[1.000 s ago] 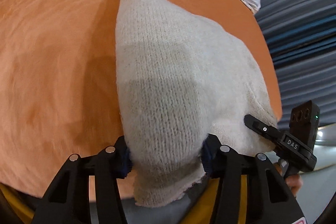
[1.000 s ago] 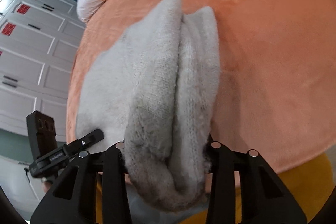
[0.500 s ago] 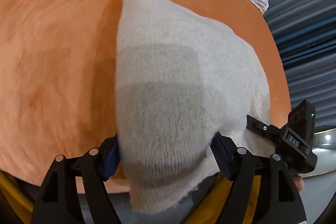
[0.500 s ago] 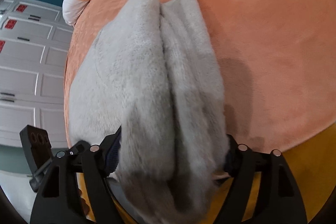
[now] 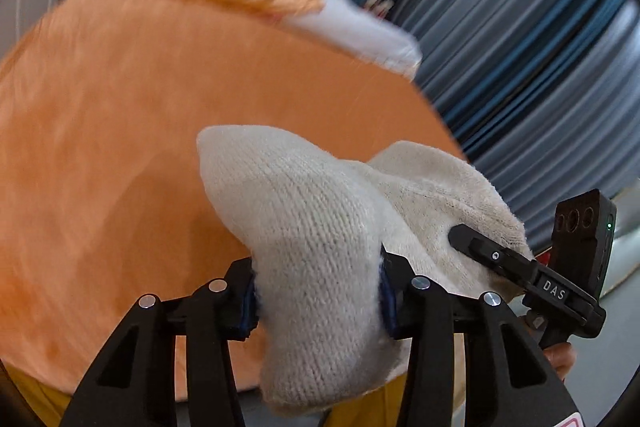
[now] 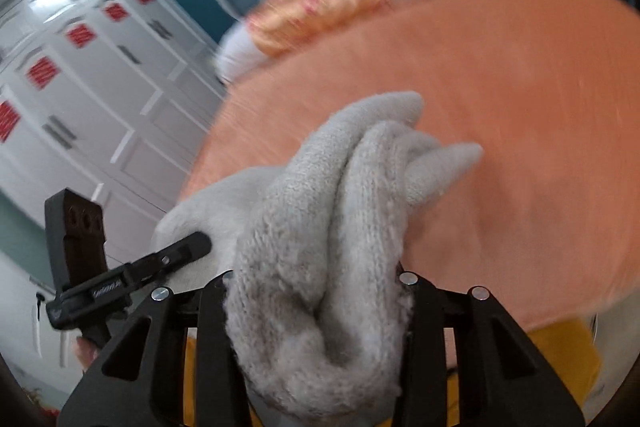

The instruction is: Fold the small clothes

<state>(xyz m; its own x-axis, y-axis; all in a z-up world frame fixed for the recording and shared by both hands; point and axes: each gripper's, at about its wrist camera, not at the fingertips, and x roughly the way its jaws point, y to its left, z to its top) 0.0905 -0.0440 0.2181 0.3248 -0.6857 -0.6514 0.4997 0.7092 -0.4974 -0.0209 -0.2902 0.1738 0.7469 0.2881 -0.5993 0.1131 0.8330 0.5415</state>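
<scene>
Cream knitted woollen garment now lifted off the orange plush bedcover, bunched near its front edge; a second ago it lay flat. Left gripper and right gripper each pinch a near corner, carrying it forward: fold under way.

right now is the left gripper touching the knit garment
Touching. In the left wrist view the left gripper has both pads pressed into the knit garment, which bulges above and below the pinch.
</scene>
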